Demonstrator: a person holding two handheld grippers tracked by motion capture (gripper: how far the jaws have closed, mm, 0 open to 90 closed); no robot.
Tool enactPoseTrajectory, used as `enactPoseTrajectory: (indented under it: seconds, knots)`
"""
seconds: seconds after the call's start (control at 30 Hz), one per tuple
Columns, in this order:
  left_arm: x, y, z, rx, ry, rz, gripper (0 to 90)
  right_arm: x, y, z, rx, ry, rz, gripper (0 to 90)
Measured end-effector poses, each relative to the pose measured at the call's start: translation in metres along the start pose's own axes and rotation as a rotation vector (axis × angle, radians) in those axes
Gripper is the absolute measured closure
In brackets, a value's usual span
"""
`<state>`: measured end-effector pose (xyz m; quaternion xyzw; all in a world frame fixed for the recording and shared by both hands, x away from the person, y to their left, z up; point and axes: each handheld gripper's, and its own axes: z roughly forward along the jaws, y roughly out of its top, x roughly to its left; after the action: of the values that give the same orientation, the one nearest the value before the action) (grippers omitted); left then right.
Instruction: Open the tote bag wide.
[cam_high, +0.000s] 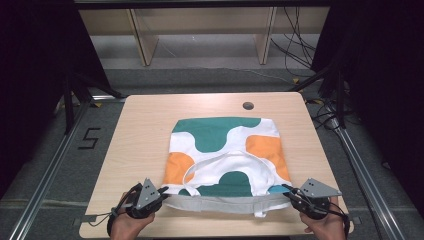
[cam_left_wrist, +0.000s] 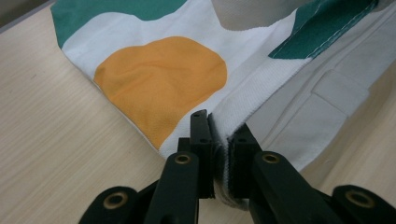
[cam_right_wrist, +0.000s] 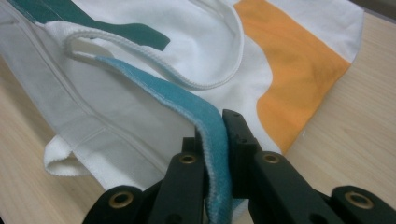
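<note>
On the tabletop (cam_high: 145, 130) lies a tote bag (cam_high: 225, 150); at its near corners, left gripper (cam_high: 162, 191) pinches white hem, right gripper (cam_high: 289, 191) pinches teal edge.

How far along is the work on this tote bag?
Done: the tote bag lies flat on the table, and each claw has a near corner. In hand: the left claw is shut on the white edge, the right claw on the blue-green hem. Left: no fold across the bag yet; the handles lie loose on top, and a lift of the near edge looks likely next.
</note>
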<state>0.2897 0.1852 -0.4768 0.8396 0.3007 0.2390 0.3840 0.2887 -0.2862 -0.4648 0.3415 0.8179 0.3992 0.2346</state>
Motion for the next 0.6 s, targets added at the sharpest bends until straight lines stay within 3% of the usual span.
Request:
enactPoseTrajectory:
  seconds: [0.23,0.27,0.3,0.37,0.4,0.57,0.6]
  knots:
    - [0.007,0.005,-0.003,-0.018,-0.016,-0.03,83.6,-0.005,0.008,-0.004,-0.036,0.012,0.007,85.9]
    - [0.007,0.006,-0.003,-0.038,-0.012,-0.054,83.6,-0.004,0.01,-0.005,-0.036,0.014,0.021,85.9]
    - [0.007,0.007,-0.004,-0.044,-0.01,-0.059,83.7,-0.006,0.012,-0.005,-0.044,0.006,-0.001,86.0]
    - [0.011,0.011,-0.008,-0.052,-0.012,-0.038,83.9,-0.006,0.016,-0.007,-0.052,0.009,-0.002,86.1]
    - [0.011,0.013,-0.009,-0.085,-0.01,-0.072,84.0,-0.007,0.018,-0.007,-0.057,0.008,0.005,86.1]
    - [0.017,0.03,-0.017,-0.115,0.011,-0.027,85.7,-0.013,0.032,-0.012,-0.084,0.013,0.024,86.6]
    - [0.019,0.035,-0.02,-0.122,0.027,-0.009,85.7,-0.017,0.036,-0.013,-0.108,0.005,-0.006,86.6]
